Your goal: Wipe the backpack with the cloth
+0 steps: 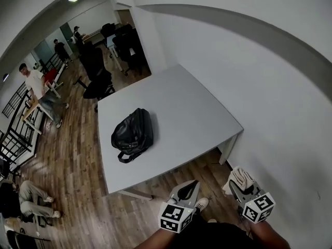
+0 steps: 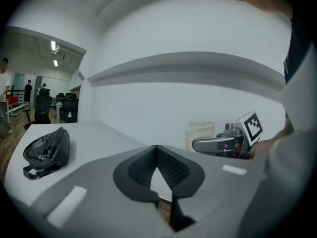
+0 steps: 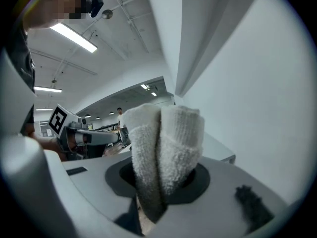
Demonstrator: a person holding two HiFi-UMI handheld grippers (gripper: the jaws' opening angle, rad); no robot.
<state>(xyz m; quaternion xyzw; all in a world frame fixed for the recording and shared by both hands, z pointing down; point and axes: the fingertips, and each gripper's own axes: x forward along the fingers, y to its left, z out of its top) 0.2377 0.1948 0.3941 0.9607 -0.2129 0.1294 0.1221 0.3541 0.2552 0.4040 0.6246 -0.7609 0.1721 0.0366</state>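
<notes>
A black backpack (image 1: 133, 134) lies on the grey table (image 1: 187, 113), left of its middle; it also shows far left in the left gripper view (image 2: 47, 151). Both grippers hang low in front of the table's near edge, well short of the backpack. My right gripper (image 1: 234, 184) is shut on a folded white cloth (image 3: 164, 148), which sticks up from between its jaws (image 1: 240, 178). My left gripper (image 1: 190, 189) is shut with its pads (image 2: 168, 167) together and nothing in it. In the left gripper view, the right gripper (image 2: 198, 144) and the cloth (image 2: 200, 132) show at right.
A white wall (image 1: 270, 87) runs along the table's right side. Wood floor (image 1: 72, 165) lies left of and in front of the table. Black office chairs (image 1: 96, 69) stand beyond its far left corner. People stand and sit at far left (image 1: 36, 87).
</notes>
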